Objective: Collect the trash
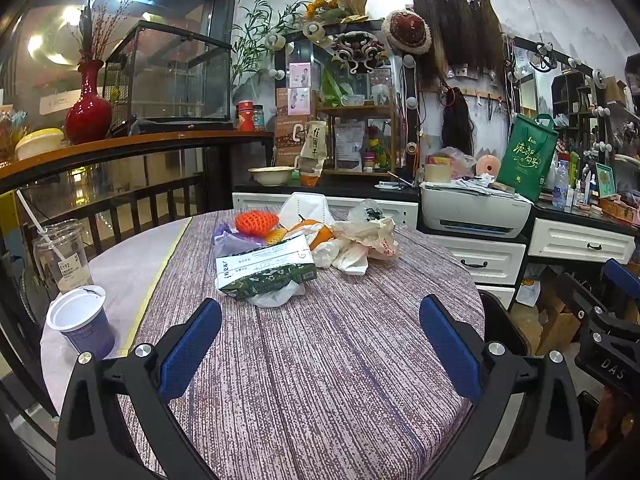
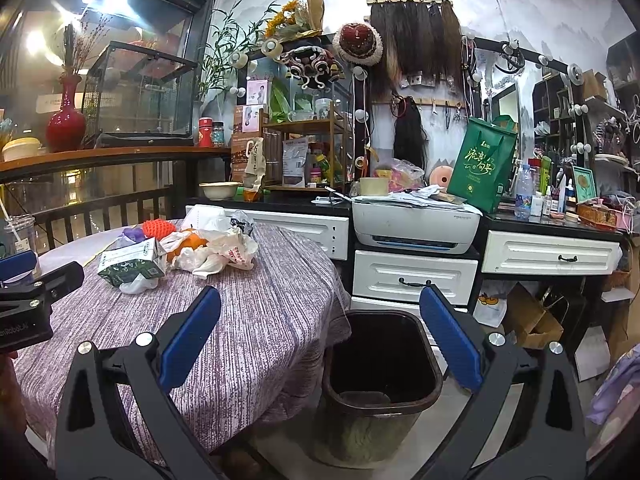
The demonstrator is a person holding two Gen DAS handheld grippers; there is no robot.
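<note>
Trash sits heaped mid-tabletop (image 1: 340,360): tissue pack (image 1: 264,266), crumpled plastic bags (image 1: 360,240), all light and squashy (pinch a bunched fold). Left claw (image 1: 320,344) and right claw (image 2: 320,340) both spread, empty; bin (image 2: 380,360) beside the tabletop.

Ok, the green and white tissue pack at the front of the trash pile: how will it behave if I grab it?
The tissue pack looks crumpled and sagging, so it is probably soft and will squash between the fingers. It seems partly emptied, so likely light. It rests on a white plastic bag, which may drag along or let it slide on the tablecloth.
</note>
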